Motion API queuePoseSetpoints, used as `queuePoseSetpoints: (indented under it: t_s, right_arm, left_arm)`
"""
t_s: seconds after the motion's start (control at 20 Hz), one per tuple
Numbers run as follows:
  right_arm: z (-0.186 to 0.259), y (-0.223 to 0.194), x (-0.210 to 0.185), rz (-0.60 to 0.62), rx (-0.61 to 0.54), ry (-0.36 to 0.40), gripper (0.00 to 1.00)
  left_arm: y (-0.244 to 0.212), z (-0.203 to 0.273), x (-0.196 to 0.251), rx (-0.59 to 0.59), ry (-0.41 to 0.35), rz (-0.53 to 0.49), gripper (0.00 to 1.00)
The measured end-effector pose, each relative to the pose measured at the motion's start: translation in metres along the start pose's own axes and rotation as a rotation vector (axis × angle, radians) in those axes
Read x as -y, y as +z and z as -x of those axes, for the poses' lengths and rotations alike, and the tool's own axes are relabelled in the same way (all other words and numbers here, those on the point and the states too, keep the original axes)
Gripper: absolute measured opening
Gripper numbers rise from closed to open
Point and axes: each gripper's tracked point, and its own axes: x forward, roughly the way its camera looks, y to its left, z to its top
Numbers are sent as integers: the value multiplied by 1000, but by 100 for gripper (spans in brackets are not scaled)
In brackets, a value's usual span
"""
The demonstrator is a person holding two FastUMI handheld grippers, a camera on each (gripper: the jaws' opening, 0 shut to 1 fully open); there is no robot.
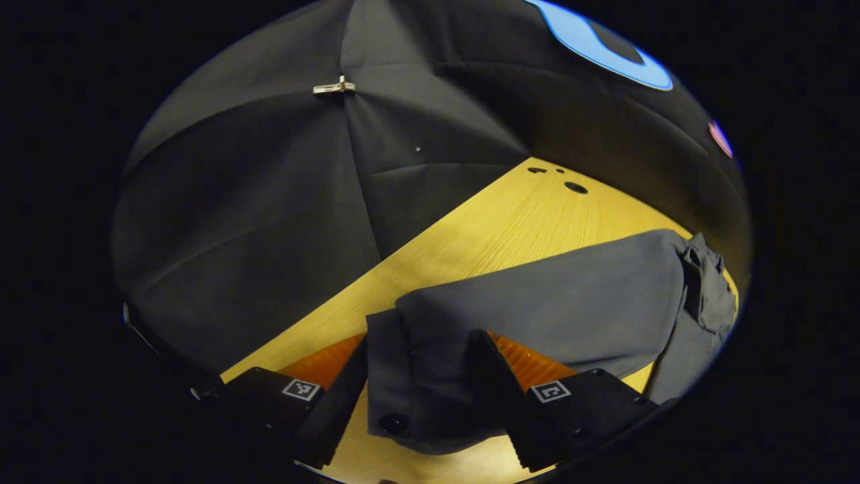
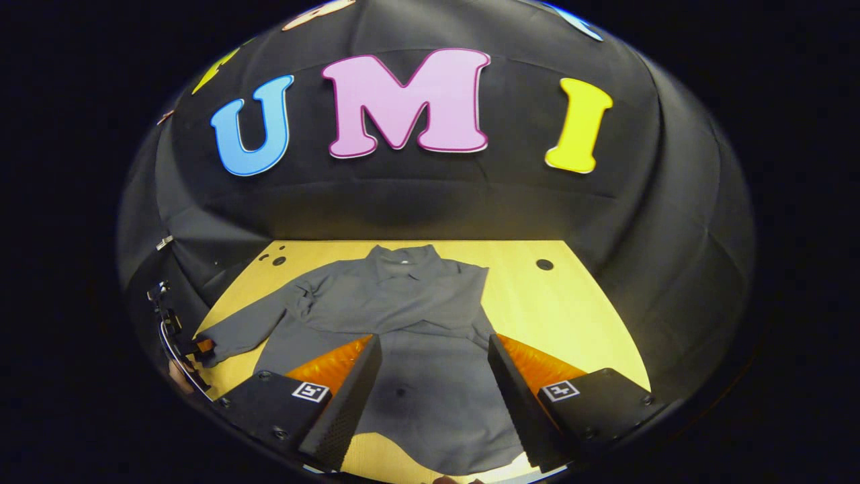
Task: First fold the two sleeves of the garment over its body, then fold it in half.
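Left gripper (image 1: 422, 393): fingers spread, sleeve cuff (image 1: 410, 383) lying between them; whether they press it, cannot tell. Right gripper (image 2: 433, 403): released, jaws apart above the hem. Garment (image 2: 403, 316): one, grey, flat on the wooden table (image 2: 571, 316), collar toward the wall, left sleeve outstretched.

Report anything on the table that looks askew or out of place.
The grey shirt lies flat on the wooden table, collar toward the wall. One sleeve is already folded across its chest; the other sleeve stretches sideways, its cuff between the left gripper fingers, bunched near the shoulder. Nothing looks spilled or damaged.
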Motion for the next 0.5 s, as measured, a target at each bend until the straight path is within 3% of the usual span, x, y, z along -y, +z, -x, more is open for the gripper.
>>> queuePoseSetpoints:
  t_s: [0.1,0.2,0.45,0.5]
  right_arm:
    - [17,-13,11,-42,-11,-33,98]
    - [36,-27,30,-74,-19,-86,98]
    - [62,-53,59,-157,-34,-157,99]
    - [62,-55,63,-175,-38,-167,99]
  left_arm:
    - [-1,-2,7,1,-14,-12,80]
    - [0,-1,13,-4,-39,-33,72]
    - [0,2,28,-11,-94,-59,10]
    - [-2,2,29,-13,-99,-72,8]
